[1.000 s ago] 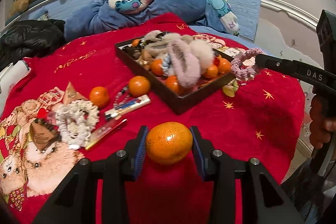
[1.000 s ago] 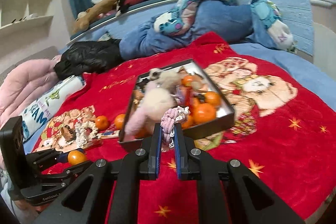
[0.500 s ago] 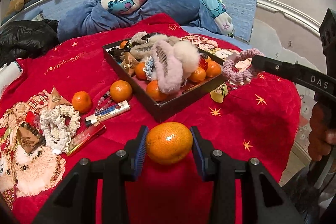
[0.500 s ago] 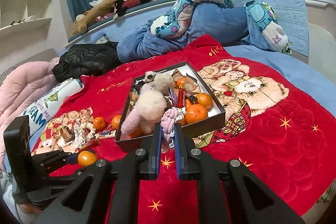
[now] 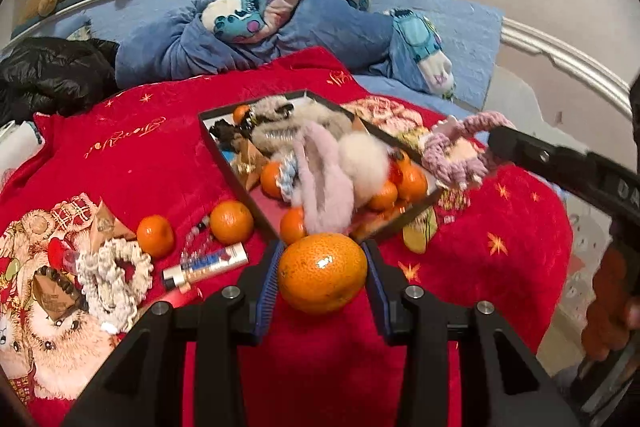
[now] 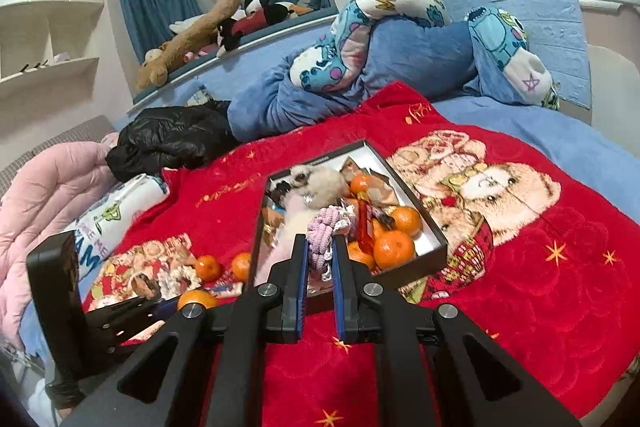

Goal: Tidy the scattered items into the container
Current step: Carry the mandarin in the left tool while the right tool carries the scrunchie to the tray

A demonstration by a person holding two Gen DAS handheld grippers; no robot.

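Item 1: mandarin (image 5: 322, 279). We held it clamped between the blue pads of the left gripper (image 5: 322, 277), raised above the red blanket (image 5: 500, 267), just short of the near corner of the black box (image 5: 236, 167). We judged it firm but bruisable, its rind fairly grippy, and best taken across its widest part, as it was.

Item 2: pink crocheted scrunchie (image 6: 322, 239). We held it pinched in the right gripper (image 6: 320, 259), the jaws nearly together, over the near side of the box (image 6: 434, 235); in the left view it hung at the box's right corner (image 5: 456, 159). We judged it light, soft and limp, likely to snag on a pad at release, and safe to take anywhere on its ring.

Item 3: box contents. A pale pink furry piece (image 5: 326, 183), a cream fluffy piece (image 5: 364, 163) and several mandarins were heaped to rim height. We reckoned a round fruit set on that heap might roll out; bare floor showed only near the right wall (image 6: 426, 247).

Item 4: loose on the blanket, left of the box. Two mandarins (image 5: 232, 221) (image 5: 155, 235), a white crocheted scrunchie (image 5: 114, 269), a small tube (image 5: 206, 265), a bead string (image 5: 196, 235) and folded paper wrappers (image 5: 106, 225).

Item 5: obstruction. The two grippers converged on the same corner, so we judged them liable to crowd each other.
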